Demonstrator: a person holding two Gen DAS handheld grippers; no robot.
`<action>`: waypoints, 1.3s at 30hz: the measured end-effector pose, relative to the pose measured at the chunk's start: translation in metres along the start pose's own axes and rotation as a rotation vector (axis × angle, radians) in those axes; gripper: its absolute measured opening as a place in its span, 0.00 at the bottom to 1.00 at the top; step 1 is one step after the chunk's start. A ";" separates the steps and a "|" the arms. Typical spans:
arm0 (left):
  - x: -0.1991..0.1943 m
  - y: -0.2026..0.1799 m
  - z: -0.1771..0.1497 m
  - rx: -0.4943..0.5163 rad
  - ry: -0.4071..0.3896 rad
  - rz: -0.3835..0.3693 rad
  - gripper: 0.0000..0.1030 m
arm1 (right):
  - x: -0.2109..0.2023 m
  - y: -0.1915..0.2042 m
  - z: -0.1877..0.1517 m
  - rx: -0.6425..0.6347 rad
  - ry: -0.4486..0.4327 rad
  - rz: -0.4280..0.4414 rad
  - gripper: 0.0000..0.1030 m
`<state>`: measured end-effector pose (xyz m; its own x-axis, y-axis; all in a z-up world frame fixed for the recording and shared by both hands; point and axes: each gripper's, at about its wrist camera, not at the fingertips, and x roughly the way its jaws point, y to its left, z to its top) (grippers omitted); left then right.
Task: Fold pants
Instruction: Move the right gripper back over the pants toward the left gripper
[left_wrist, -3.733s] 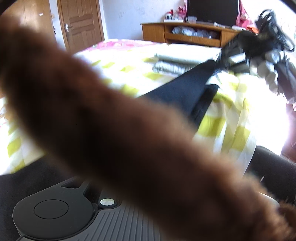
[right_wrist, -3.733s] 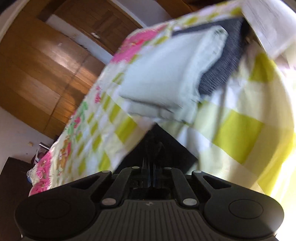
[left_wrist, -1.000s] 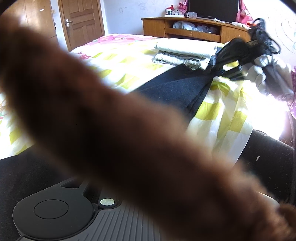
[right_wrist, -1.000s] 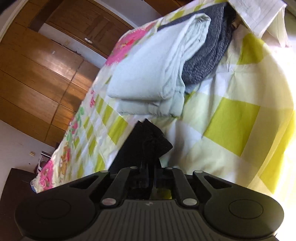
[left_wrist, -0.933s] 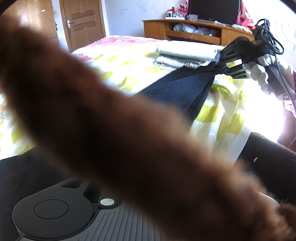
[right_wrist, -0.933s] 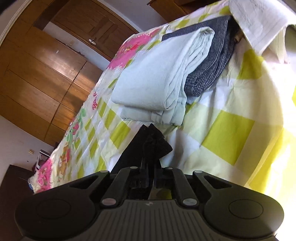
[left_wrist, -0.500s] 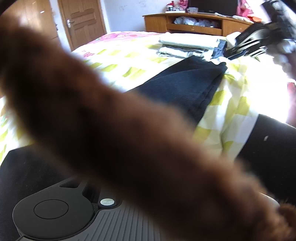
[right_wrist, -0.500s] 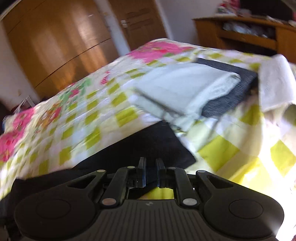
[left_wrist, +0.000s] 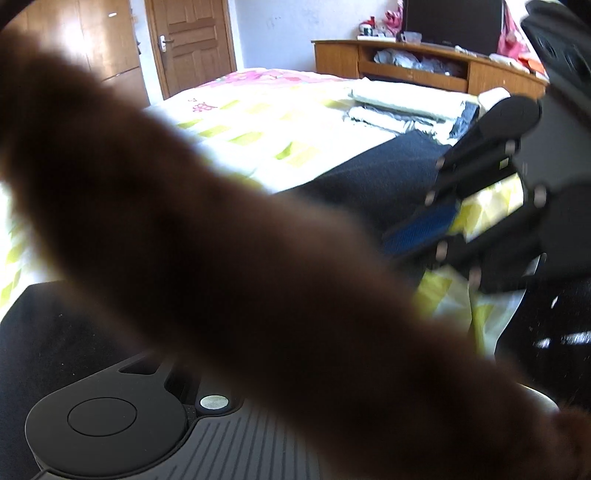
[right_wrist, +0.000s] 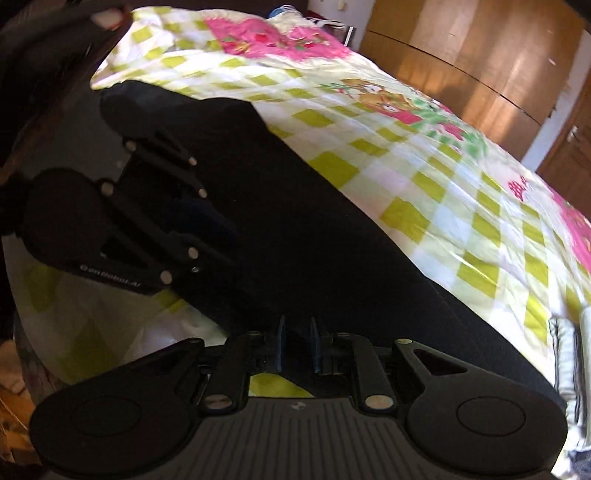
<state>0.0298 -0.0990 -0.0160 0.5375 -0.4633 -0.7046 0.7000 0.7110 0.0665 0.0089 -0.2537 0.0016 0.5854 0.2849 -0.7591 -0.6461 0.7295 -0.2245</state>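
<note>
Black pants (right_wrist: 332, 240) lie lengthwise along the near edge of the checked bed sheet (right_wrist: 443, 184). My right gripper (right_wrist: 297, 325) hovers low over them; its jaws are opening, the blue pads stand apart and press on nothing. From the left wrist it shows as the right gripper (left_wrist: 406, 251) over the pants (left_wrist: 369, 177). My left gripper (right_wrist: 221, 229) reaches in from the left, its jaws closing on the pants' near edge. In the left wrist view a brown fuzzy sleeve (left_wrist: 221, 258) hides its own fingers.
A stack of folded clothes (left_wrist: 402, 103) sits beyond the far end of the pants. Behind the bed are a wooden TV stand (left_wrist: 406, 62) and a door (left_wrist: 192, 40). A wooden wardrobe (right_wrist: 480, 55) runs along the far side of the bed.
The right gripper let go of the pants' far end by the folded stack, rolled over and swung across to the left gripper. That end now lies flat on the sheet. The left gripper stayed put.
</note>
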 end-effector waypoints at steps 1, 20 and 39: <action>0.000 0.002 0.001 -0.016 -0.003 -0.008 0.23 | 0.004 0.004 0.002 -0.036 0.006 0.006 0.30; 0.000 -0.011 -0.006 0.077 0.018 -0.006 0.29 | 0.006 -0.001 0.007 -0.042 -0.029 -0.021 0.17; -0.032 -0.005 0.009 0.036 -0.018 -0.072 0.10 | -0.009 0.005 0.013 -0.122 -0.061 -0.062 0.19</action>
<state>0.0133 -0.0929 0.0124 0.4932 -0.5225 -0.6955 0.7538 0.6558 0.0419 0.0069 -0.2449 0.0150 0.6522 0.2822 -0.7035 -0.6604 0.6672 -0.3446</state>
